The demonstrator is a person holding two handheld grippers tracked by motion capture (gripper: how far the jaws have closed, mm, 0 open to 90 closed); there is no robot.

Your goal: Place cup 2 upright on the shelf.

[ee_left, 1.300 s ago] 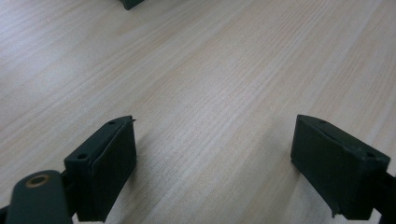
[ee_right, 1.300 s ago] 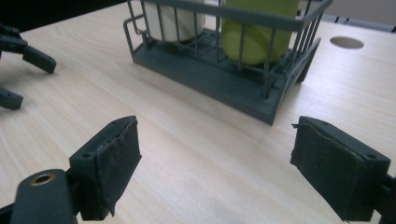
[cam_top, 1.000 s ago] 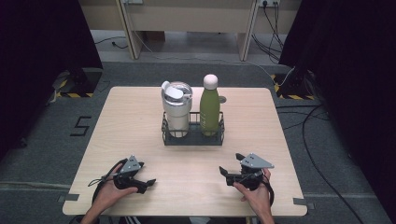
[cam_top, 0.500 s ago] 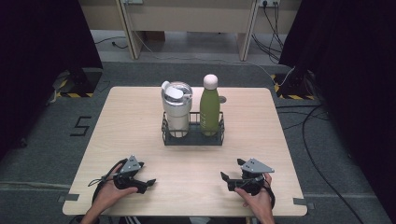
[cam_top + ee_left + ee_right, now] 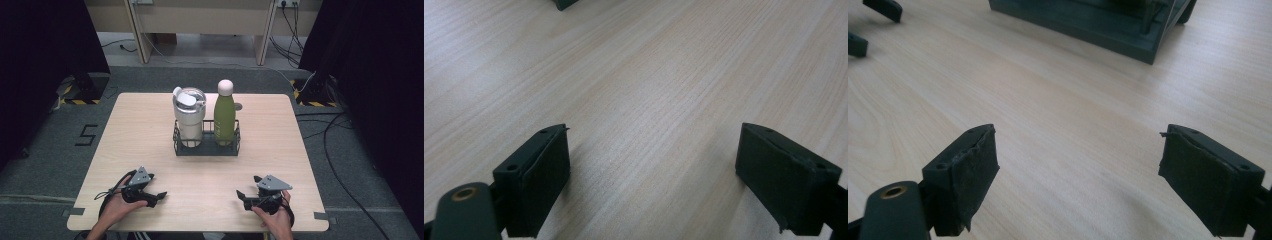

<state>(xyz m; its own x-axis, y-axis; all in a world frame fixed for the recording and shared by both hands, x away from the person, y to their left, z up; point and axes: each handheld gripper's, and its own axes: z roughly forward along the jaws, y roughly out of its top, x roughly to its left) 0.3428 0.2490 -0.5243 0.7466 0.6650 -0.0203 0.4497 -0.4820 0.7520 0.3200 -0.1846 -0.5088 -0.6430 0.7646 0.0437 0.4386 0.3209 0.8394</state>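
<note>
A black wire caddy stands at the middle of the wooden table. It holds a white lidded tumbler on the left and a green bottle with a white cap on the right. My left gripper rests near the front left, held by a hand, open with bare wood between its jaws. My right gripper sits near the front right in the other hand, also open and holding nothing. The right gripper view has the caddy's base ahead.
A dark corner of the caddy peeks in at the top of the left gripper view. The other gripper's jaw tips show at the top left of the right gripper view. Cables lie on the floor right of the table.
The right gripper has slid a little toward the near edge of the table. The left gripper, the caddy and both containers have not moved.
</note>
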